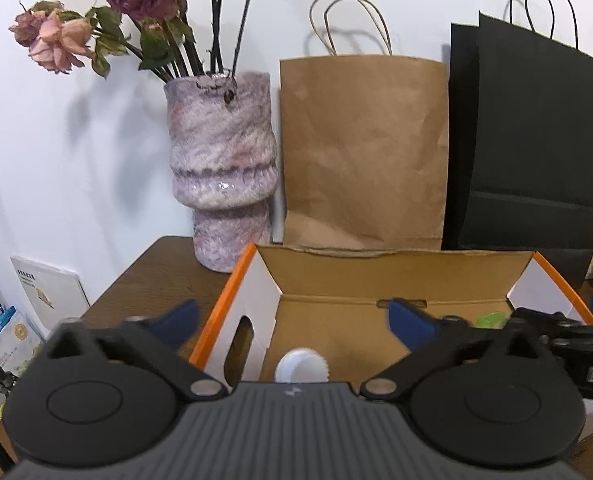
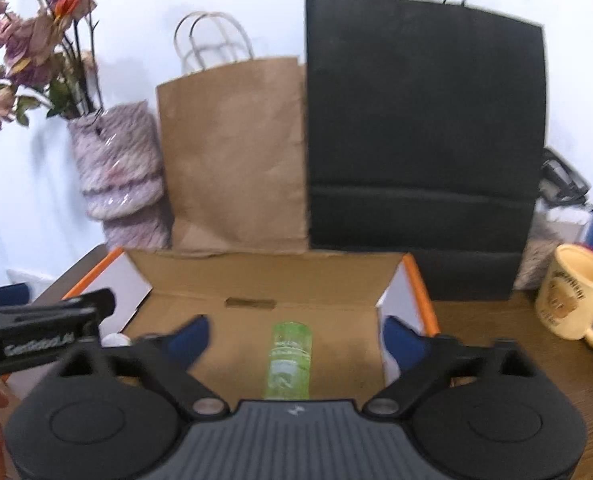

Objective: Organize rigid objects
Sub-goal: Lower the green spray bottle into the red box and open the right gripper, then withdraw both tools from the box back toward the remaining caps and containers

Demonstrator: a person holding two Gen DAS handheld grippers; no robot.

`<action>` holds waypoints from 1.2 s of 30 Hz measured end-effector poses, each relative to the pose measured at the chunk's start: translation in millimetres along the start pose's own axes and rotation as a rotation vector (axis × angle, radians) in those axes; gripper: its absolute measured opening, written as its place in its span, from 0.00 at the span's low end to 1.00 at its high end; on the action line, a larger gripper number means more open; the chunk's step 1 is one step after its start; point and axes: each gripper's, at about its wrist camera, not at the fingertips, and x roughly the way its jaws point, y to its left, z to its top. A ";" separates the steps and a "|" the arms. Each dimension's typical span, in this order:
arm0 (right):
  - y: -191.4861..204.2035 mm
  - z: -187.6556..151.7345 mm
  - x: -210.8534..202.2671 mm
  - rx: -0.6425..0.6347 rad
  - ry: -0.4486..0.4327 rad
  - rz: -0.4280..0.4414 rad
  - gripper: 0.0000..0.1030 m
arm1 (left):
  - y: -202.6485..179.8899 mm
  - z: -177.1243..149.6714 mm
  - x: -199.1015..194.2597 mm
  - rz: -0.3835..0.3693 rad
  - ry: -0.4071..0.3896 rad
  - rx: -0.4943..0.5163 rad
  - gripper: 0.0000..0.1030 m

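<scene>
Landmark: open cardboard box (image 2: 256, 312) with orange edges, standing on the wooden counter (image 2: 476, 320) in front of a brown paper bag (image 2: 232, 152) and a black paper bag (image 2: 420, 128).

Left tongs (image 1: 292, 326): spread wide, nothing between the blue pads. A white ribbed cap or small container (image 1: 301, 364) sits on the box floor at its left end, just below them.

Right tongs (image 2: 296, 338): also spread wide and empty. A green bottle (image 2: 289, 360) lies on its side on the box floor, near the middle, between the pads but untouched.

Step, as I judge it: both items look freshly set down in the box, so this is the release stage of a placement.

Next move likely calls for drawing both tongs back and up clear of the box walls without nudging the bottle, which could roll. Then look outside the box for another item; a cream mug (image 2: 576, 300) stands on the counter right of the box and is a plausible candidate.
</scene>
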 end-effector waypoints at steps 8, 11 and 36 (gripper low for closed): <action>-1.1 1.3 -6.9 0.003 -0.012 0.010 1.00 | 1.4 1.6 0.7 0.014 0.002 0.000 1.00; -0.8 0.6 -8.2 0.000 -0.009 0.012 1.00 | 1.9 1.3 0.3 0.010 0.003 -0.001 1.00; 7.1 -8.4 -34.5 -0.024 -0.021 0.009 1.00 | 2.8 -7.9 -24.8 -0.004 0.003 0.016 1.00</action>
